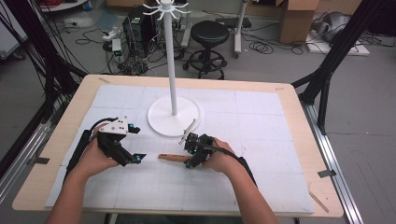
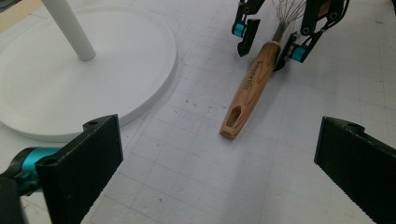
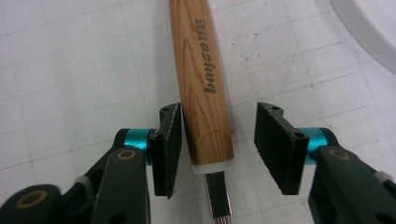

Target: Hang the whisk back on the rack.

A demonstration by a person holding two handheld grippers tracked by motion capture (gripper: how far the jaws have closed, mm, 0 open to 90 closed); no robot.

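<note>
1. Wooden-handled whisk with thin metal wires (image 2: 252, 84) lies flat on the white gridded mat (image 1: 261, 182) of the counter, just in front of the round white base (image 1: 161, 119) of the stand; handle end with the slot points toward the person's left, wire end toward the right
2. In the right gripper view the light wood handle (image 3: 203, 79) carries dark lettering; a pale collar and a metal stem follow at its wire end
3. Right gripper (image 3: 217, 140) is set over the handle near that collar, one jaw on each side; jaws partly spread, left pad touching or nearly touching the wood, right pad standing clear with a gap, so no pinch yet
4. Left gripper (image 2: 217, 168) hovers low over the mat to the left of the whisk, well short of the slotted end; its jaws are spread wide with nothing between them
5. White upright pole (image 1: 170, 56) rises from the round base, topped with a ring of white hooks (image 1: 166, 8)
6. Counter edge is pale wood (image 1: 299, 112); beyond it stand a black round stool (image 1: 209, 35), tangled cables (image 1: 135, 46) and cardboard boxes (image 1: 299, 21) on the grey floor
</note>
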